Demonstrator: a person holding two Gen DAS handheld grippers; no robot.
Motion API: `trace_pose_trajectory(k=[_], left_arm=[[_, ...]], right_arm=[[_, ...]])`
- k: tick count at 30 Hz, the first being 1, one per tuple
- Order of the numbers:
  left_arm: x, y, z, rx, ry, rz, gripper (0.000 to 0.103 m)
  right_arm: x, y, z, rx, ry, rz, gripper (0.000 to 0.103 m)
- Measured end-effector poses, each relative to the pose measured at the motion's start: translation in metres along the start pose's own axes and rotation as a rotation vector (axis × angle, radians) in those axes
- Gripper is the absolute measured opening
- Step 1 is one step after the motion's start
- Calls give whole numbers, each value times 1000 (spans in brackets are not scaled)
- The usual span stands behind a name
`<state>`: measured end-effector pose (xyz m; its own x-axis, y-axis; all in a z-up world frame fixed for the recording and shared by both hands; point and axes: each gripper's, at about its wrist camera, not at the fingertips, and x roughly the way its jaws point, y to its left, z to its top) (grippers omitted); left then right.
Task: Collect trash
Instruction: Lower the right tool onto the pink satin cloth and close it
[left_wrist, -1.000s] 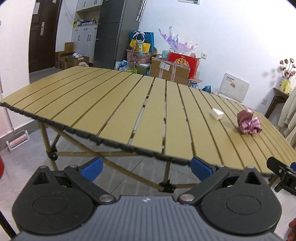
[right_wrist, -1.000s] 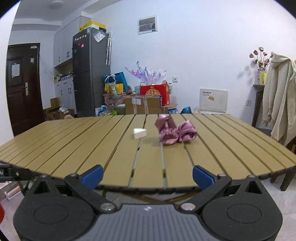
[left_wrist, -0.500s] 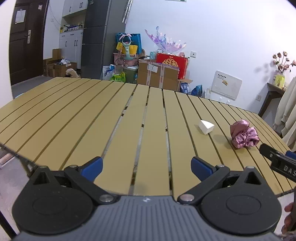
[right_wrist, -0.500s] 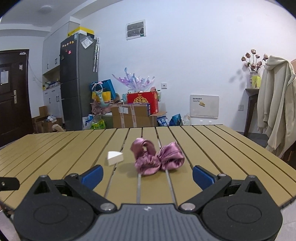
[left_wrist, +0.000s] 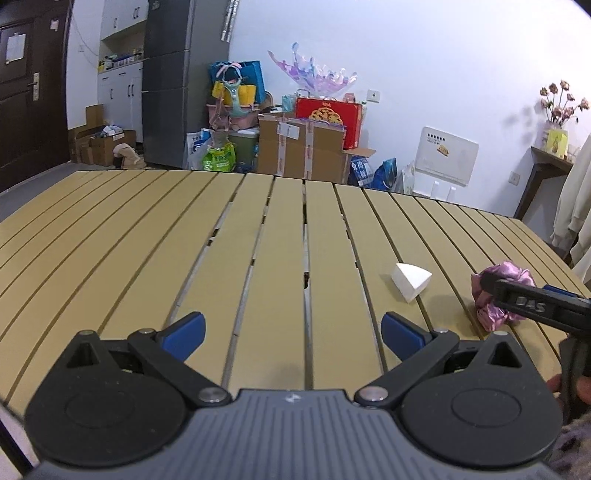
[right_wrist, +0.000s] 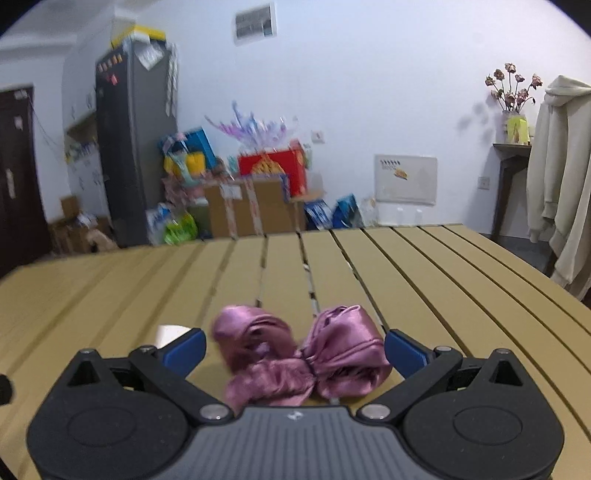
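Note:
A crumpled pink satin bow (right_wrist: 303, 354) lies on the slatted yellow table (right_wrist: 424, 280), right between the blue pads of my right gripper (right_wrist: 295, 349), which is open around it. The same pink satin bow (left_wrist: 495, 306) shows at the right of the left wrist view, partly behind my right gripper's black finger (left_wrist: 532, 304). A white wedge-shaped scrap (left_wrist: 412, 280) sits to the left of the bow; in the right wrist view the white scrap (right_wrist: 171, 334) peeks from behind the left pad. My left gripper (left_wrist: 293, 332) hovers open over bare slats, short of the scrap.
The table's far edge (left_wrist: 295, 179) faces stacked cardboard boxes (left_wrist: 301, 147), a red box and bags beside a grey fridge (left_wrist: 184, 81). A cream coat (right_wrist: 557, 184) hangs at the right near a shelf holding dried flowers. A hand (left_wrist: 576, 391) grips the right tool.
Both grippers have moved forward over the table. The right one has closed in on the pink bow, which now sits between its pads. The white scrap is nearer to the left gripper.

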<state>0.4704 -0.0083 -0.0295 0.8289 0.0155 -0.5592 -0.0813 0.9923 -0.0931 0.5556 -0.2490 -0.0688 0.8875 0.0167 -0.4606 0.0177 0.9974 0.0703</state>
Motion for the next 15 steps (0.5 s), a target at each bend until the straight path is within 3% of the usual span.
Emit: trace_pose_trajectory(k=[3,7,12,15], left_arm=[[16,-10,6,16,9,8,103],[31,-20,12,38,28,-15,103],[47,-39,19,66,49,-42,103],[58,-51,23,84,65,-52,103]], right_arm=[[29,-3,7,38,95,-10,103],[51,-6,11,63,145,-34,100],[58,-3,9,44,181,-62,87],[51,-1,6,43,171,-90,70]])
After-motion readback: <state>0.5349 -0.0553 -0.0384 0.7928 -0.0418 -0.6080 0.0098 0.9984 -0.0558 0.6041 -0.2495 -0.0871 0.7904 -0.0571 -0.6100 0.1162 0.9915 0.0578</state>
